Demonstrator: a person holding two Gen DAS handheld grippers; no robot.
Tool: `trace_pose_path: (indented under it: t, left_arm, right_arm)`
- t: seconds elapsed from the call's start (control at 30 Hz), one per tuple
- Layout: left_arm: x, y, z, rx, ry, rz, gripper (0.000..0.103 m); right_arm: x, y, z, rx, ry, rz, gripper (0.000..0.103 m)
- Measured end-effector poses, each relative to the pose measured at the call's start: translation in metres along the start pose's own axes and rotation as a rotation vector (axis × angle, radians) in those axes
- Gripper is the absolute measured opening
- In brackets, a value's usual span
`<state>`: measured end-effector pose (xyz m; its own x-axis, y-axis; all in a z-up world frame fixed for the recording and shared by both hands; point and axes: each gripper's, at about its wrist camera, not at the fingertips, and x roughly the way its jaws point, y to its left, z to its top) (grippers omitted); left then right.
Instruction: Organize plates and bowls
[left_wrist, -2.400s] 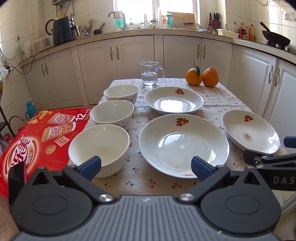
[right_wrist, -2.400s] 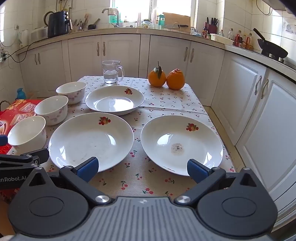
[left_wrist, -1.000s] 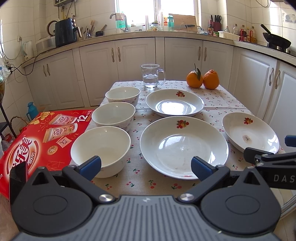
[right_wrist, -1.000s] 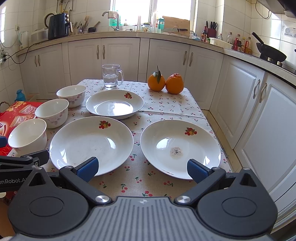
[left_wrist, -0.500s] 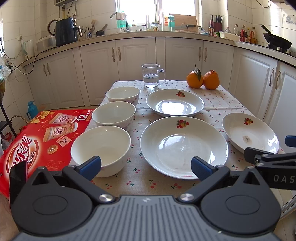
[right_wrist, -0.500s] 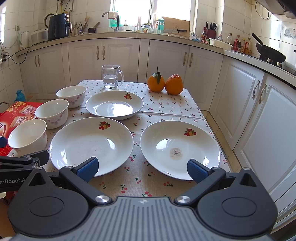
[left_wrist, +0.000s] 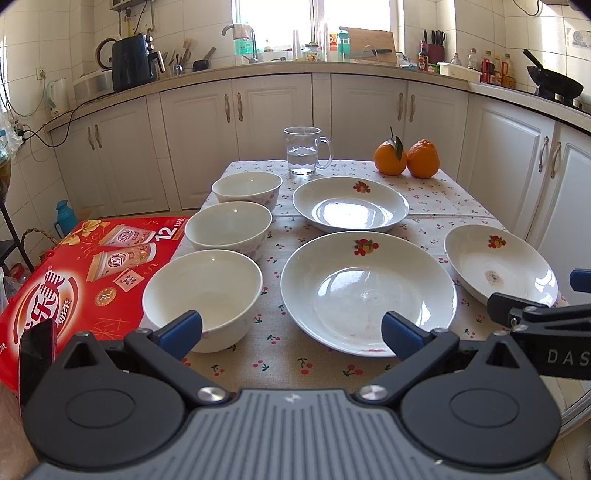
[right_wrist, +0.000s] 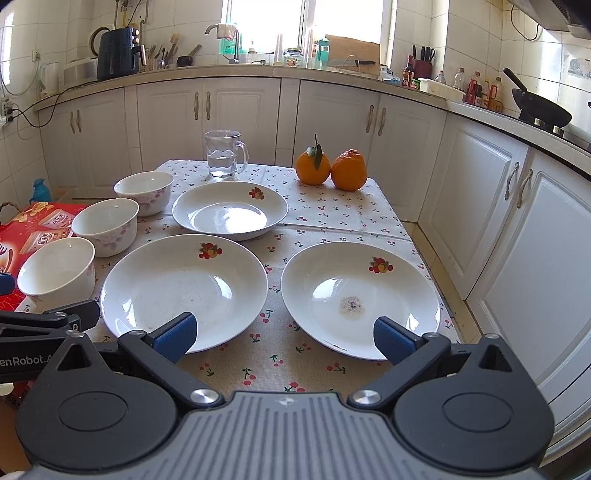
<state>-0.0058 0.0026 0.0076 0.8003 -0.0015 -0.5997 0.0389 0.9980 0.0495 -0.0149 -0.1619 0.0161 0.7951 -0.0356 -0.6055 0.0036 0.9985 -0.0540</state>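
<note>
White kitchen cabinets ring a small table (left_wrist: 436, 199) covered in a cherry-print cloth. At its left edge sits a red carton (left_wrist: 74, 280), touching the table side. Next comes a column of three bowls, all empty: the near bowl (left_wrist: 203, 295), the middle bowl (left_wrist: 228, 227) just behind it, and the far bowl (left_wrist: 246, 188) behind that, each close to its neighbour. To their right lie three shallow plates with a fruit motif on the rim. The big plate (left_wrist: 369, 291) is nearest the centre and holds only faint smears; the far plate (left_wrist: 351, 203) sits just behind it, clean and glossy; the right plate (right_wrist: 360, 299) lies beside the big one near the table's right edge, with a small dried stain in its well. At the back stand a glass mug (left_wrist: 304, 151) part full of water and, further right, two oranges (left_wrist: 406, 157) touching each other.

The left gripper (left_wrist: 291, 328) hovers at the near edge, jaws spread wide and holding nothing; the near bowl sits just ahead of its left finger and the big plate ahead of its right. The right gripper (right_wrist: 284, 334) is likewise wide apart and empty, the big plate ahead of its left finger, the right plate ahead of its right.
</note>
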Motion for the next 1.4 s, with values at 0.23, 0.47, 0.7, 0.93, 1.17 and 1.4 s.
trace_pose_path:
  t: [0.23, 0.47, 0.7, 0.93, 1.17, 1.4]
  left_arm:
    - [0.0, 0.0, 0.0, 0.0, -0.001, 0.001, 0.102]
    - [0.0, 0.0, 0.001, 0.004, -0.002, 0.002, 0.102]
    - [0.001, -0.001, 0.005, 0.01, -0.001, -0.01, 0.102]
    - [0.004, -0.004, 0.015, 0.019, -0.006, -0.047, 0.102]
    - [0.004, -0.005, 0.028, 0.017, -0.042, -0.106, 0.102]
    - [0.014, -0.009, 0.041, 0.019, -0.042, -0.131, 0.102]
  right_arm:
    - [0.0, 0.0, 0.0, -0.001, 0.0, -0.001, 0.103]
    - [-0.001, 0.0, 0.001, -0.001, -0.003, -0.001, 0.103]
    - [-0.001, -0.001, 0.002, -0.004, -0.009, 0.0, 0.103]
    - [-0.002, -0.005, 0.004, -0.005, -0.02, 0.005, 0.103]
    - [0.0, -0.012, 0.009, -0.033, -0.03, 0.009, 0.103]
    - [0.002, -0.034, 0.013, -0.039, -0.045, 0.013, 0.103]
